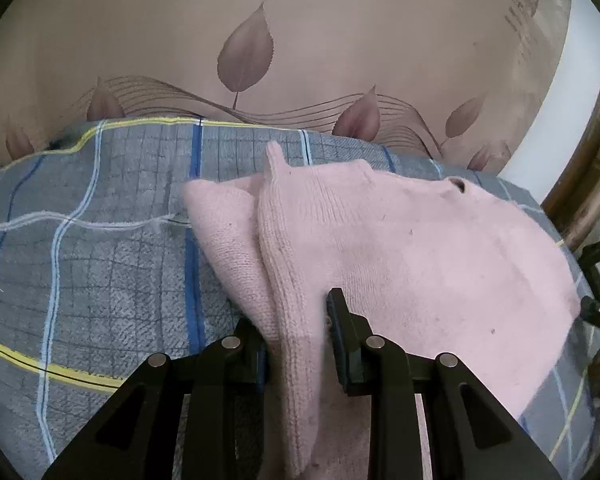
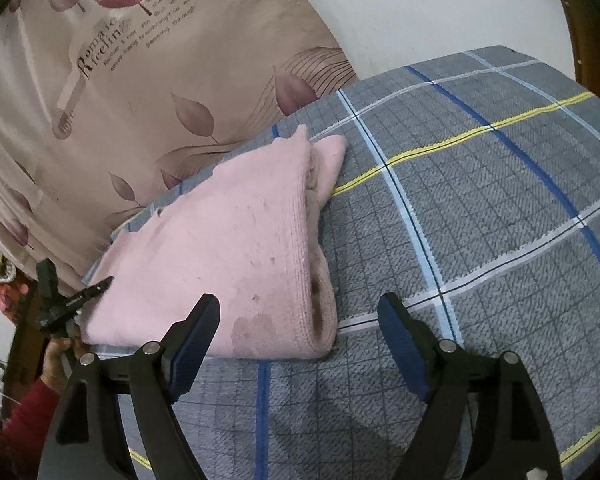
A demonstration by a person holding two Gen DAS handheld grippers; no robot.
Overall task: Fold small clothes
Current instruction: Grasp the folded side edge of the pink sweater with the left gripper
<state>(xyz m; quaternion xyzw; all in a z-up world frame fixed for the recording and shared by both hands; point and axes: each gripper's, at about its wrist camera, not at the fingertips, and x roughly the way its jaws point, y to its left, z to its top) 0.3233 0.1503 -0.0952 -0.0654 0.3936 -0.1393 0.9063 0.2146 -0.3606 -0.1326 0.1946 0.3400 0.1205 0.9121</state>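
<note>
A pink knitted garment lies folded on a grey plaid cloth. My left gripper has its jaws partly apart, with a thick folded edge of the garment between the fingers; whether they pinch it is unclear. In the right wrist view the garment lies left of centre on the plaid cloth. My right gripper is open and empty, just in front of the garment's near folded corner. The left gripper shows at the garment's far-left edge, held by a hand.
A beige curtain with a leaf print hangs behind the plaid surface and also shows in the right wrist view. A white wall is at the back. A wooden frame stands at the right.
</note>
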